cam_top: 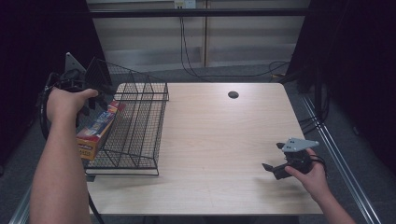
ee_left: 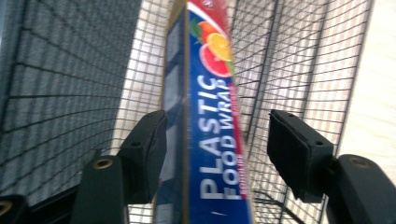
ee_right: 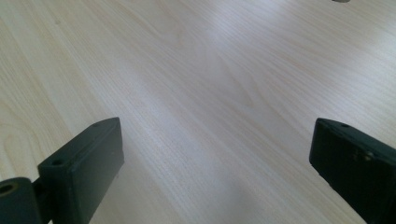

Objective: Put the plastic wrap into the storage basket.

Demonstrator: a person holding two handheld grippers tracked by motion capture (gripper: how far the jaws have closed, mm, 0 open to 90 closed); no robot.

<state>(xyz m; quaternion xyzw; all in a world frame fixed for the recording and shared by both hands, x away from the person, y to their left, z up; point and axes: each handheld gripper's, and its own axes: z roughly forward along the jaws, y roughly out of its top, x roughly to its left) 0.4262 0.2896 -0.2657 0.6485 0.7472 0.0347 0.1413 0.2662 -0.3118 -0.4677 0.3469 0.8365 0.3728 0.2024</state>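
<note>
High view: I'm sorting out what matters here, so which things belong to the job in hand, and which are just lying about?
In the job:
- plastic wrap box, standing in the wire basket
- left gripper, jaws apart around the box, one pad at its side, the other clear

Not in use:
- right gripper, open, low over the table
- cables on the floor behind

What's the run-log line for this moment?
left gripper: open, fingers apart around plastic wrap box | box: inside wire basket, leaning on its left side | right gripper: open, empty, over table
</note>
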